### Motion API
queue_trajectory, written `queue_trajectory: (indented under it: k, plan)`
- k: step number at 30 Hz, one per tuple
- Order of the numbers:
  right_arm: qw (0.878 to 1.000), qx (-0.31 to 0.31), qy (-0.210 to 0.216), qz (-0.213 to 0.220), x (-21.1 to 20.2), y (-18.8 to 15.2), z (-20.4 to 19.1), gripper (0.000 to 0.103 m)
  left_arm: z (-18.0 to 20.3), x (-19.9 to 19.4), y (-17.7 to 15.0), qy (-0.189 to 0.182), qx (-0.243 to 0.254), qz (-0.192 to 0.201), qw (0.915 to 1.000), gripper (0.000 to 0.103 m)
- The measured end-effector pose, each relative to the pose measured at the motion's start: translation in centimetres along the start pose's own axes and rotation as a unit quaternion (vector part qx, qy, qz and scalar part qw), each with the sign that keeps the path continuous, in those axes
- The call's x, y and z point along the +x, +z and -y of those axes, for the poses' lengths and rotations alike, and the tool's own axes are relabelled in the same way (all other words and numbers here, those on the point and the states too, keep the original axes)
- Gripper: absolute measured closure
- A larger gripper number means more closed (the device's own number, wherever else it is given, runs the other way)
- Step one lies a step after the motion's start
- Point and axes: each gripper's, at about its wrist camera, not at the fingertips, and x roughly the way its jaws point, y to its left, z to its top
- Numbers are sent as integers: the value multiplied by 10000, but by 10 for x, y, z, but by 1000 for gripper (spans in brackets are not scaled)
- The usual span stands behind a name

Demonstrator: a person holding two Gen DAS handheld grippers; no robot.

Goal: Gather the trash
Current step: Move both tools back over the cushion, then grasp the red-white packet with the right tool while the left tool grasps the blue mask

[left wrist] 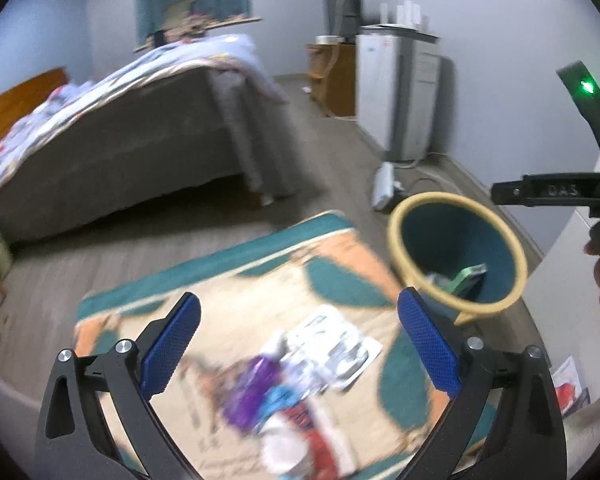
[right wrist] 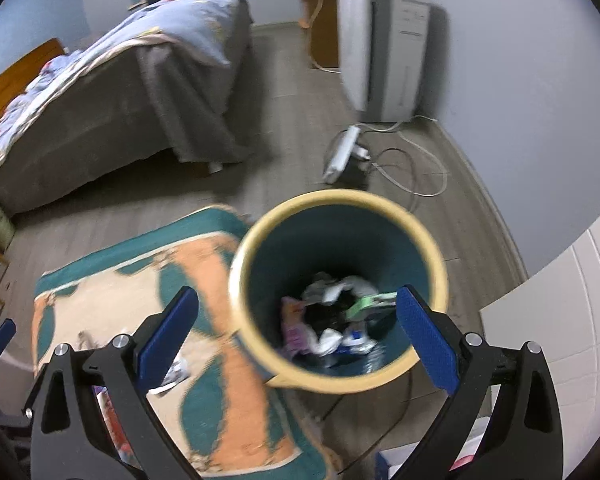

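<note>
A teal bin with a yellow rim [right wrist: 340, 200] stands on the floor at the rug's right edge; it holds several crumpled wrappers and papers [right wrist: 332, 320]. It also shows in the left wrist view [left wrist: 456, 200]. My right gripper [right wrist: 296, 336] is open and empty, above the bin's mouth. My left gripper [left wrist: 300, 344] is open and empty above a pile of trash on the rug: a purple wrapper [left wrist: 252, 388], a printed white paper [left wrist: 332, 344], blue and red pieces [left wrist: 300, 412]. The right gripper's body [left wrist: 552, 190] shows at the right edge of the left wrist view.
A patterned teal and orange rug [left wrist: 228, 272] lies on the wood floor. A bed [left wrist: 112, 140] stands behind it. A white appliance [left wrist: 396, 92], a power strip with cables [right wrist: 344, 152] and a white cabinet [right wrist: 560, 320] are near the bin.
</note>
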Motion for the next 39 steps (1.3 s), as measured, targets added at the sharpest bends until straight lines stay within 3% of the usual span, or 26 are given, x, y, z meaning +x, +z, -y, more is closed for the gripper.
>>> queue_trajectory:
  k: [6,13,23,31,35,36,39]
  plan:
    - [9990,-175,293,-272,3,-33,-48,6,-47,-27,-42,390,-495,-241,9977,5]
    - [9928,-955,430,-583,15,-71,-120,6,-83,-48,-79,729,-772,-491,9931,5]
    - [9798,-1601,724,-950,34,-99,-184,8,-134,-57,-109,856,-1090,-690,9879,5]
    - [9620,-1758,1117,-1764,62,-129,-212,59,-152,-50,-116,811,-1221,-840,9856,5]
    - [9561,-1787,1282,-1939,63,-134,-216,93,-146,-45,-117,805,-1036,-908,9872,5]
    - [9567,-1793,1335,-1863,58,-131,-216,97,-143,-44,-117,784,-997,-930,9876,5]
    - [9567,-1967,1328,-1686,38,-119,-214,97,-135,-40,-118,653,-945,-1012,9882,5]
